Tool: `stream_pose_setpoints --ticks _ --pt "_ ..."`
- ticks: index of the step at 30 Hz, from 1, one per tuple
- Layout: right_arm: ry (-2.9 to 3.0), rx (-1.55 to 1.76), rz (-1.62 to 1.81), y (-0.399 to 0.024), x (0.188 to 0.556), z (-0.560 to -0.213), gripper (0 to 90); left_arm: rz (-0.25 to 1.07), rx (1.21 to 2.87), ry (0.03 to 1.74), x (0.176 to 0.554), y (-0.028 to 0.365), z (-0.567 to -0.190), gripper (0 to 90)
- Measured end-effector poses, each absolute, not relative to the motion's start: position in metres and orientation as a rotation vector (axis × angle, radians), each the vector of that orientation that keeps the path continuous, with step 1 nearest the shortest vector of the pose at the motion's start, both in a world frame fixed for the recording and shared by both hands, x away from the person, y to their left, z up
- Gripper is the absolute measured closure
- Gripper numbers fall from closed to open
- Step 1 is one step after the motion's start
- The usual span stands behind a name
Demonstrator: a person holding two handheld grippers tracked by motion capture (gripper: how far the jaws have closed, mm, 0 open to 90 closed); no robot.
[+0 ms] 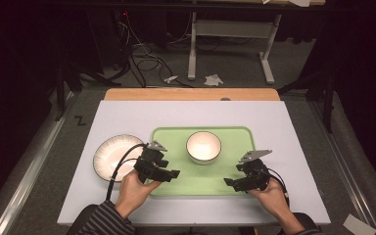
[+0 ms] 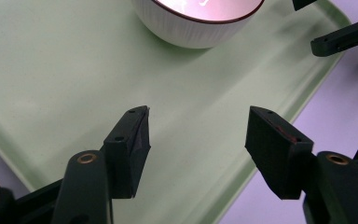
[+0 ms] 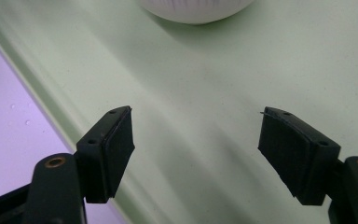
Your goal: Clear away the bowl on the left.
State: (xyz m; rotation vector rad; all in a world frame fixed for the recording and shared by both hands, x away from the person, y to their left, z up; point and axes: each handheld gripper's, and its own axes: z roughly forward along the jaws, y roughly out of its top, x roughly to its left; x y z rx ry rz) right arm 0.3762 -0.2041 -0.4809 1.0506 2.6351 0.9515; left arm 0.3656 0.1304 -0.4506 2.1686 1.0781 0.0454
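Sitting on the green tray [image 1: 176,182], just back of its middle, the white bowl [image 1: 203,146] with the dark rim is the thing both of your tools point toward. It stands upright and looks empty, lit brightly inside. In the left gripper view the bowl [image 2: 200,23] shows at the top edge with bare tray [image 2: 51,70] in front of it, and in the right gripper view the ribbed underside of the bowl [image 3: 196,9] shows at the top, well ahead of the jaws.

Your left hand-held gripper [image 1: 172,174] hovers over the tray's front left part, aimed across it toward the right. Its jaws stand spread wide, with nothing but tray between them [image 2: 198,135]. Your right hand-held gripper [image 1: 231,183] hangs at the tray's front right corner, aimed left. Its jaws are spread wide too, over bare tray [image 3: 196,135], with the tray's edge and the pale surface [image 3: 9,116] showing beside one jaw. Neither tool touches the bowl, and the two tips face each other across the front strip of the tray, apart.

A white plate [image 1: 111,155] with a dark rim lies flat on the surface [image 1: 284,127] just left of the tray, partly behind your left tool and its cable. Your left hand [image 1: 133,191] and right hand [image 1: 269,196] grip the tool bodies near the front edge of the surface.
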Motion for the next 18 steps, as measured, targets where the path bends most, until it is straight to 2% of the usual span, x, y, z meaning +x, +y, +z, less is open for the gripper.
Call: stream_pose_setpoints --ticks 18 --pt "2.638 1.05 0.95 -0.204 0.376 -0.481 27.8 0.032 2.187 1.085 0.367 0.122 -0.464 39.9"
